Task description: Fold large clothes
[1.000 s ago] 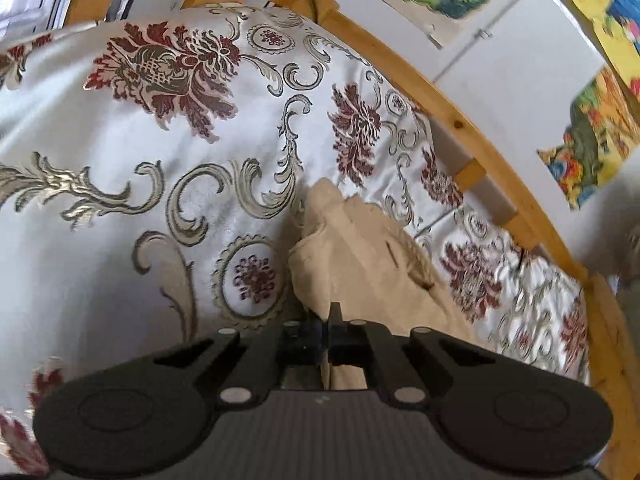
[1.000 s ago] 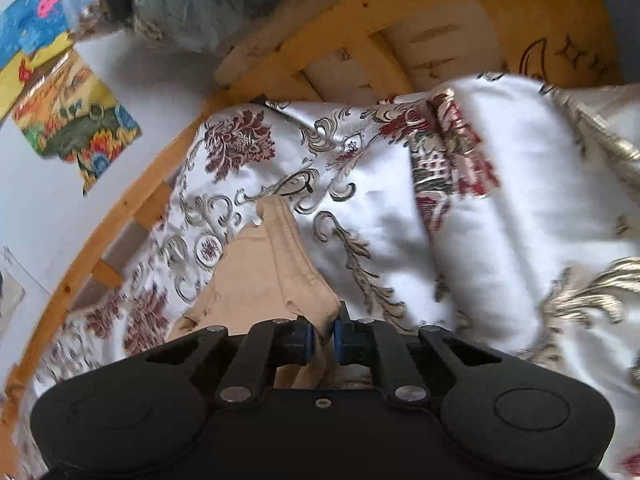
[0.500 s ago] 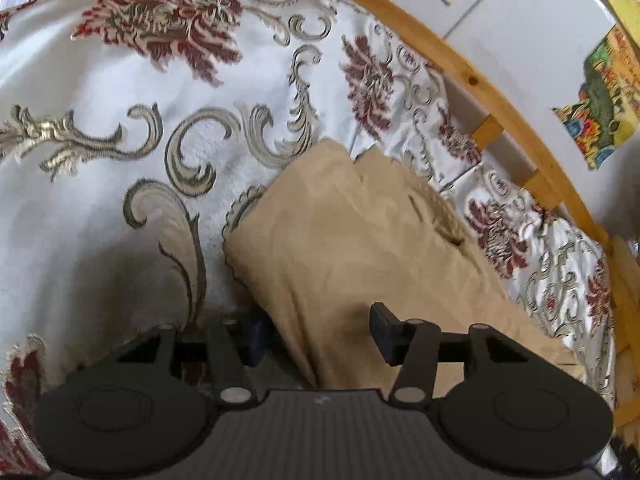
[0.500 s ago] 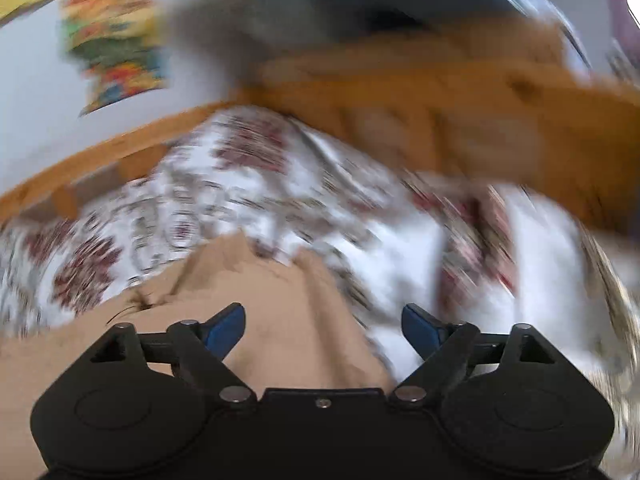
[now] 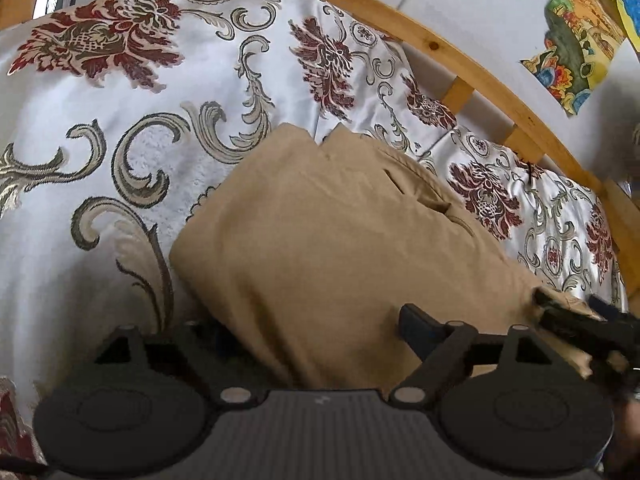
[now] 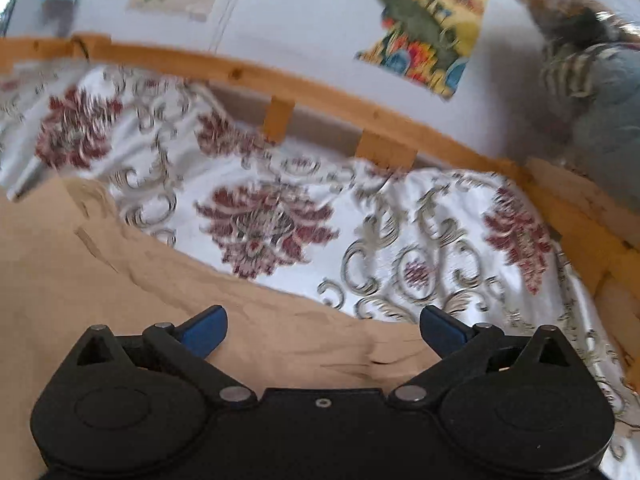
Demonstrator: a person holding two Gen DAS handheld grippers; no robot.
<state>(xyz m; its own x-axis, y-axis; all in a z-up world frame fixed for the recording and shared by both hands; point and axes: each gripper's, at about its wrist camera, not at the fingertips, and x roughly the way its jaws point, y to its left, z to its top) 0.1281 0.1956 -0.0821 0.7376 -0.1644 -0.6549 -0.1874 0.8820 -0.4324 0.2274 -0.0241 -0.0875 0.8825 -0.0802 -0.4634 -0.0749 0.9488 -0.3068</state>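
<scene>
A tan garment [image 5: 328, 240], trousers by its pocket slit, lies folded on a white satin bedspread with dark red flowers [image 5: 120, 128]. My left gripper [image 5: 316, 332] is open, its jaws wide apart over the near end of the garment; the left finger is partly hidden behind the fabric edge. The right gripper shows at the left wrist view's right edge [image 5: 580, 320], at the garment's corner. In the right wrist view the right gripper [image 6: 324, 330] is open above the garment's edge [image 6: 120, 280].
A wooden bed rail [image 5: 460, 56] runs along the far side, with a white wall and colourful pictures [image 6: 424, 24] behind it. A grey bundle [image 6: 600, 92] sits at the upper right in the right wrist view. The bedspread continues beyond the garment [image 6: 400, 240].
Both grippers were shut on the tan garment a second ago; both have opened and let it go. The garment now lies flat. The right wrist view has swung toward the wall.
</scene>
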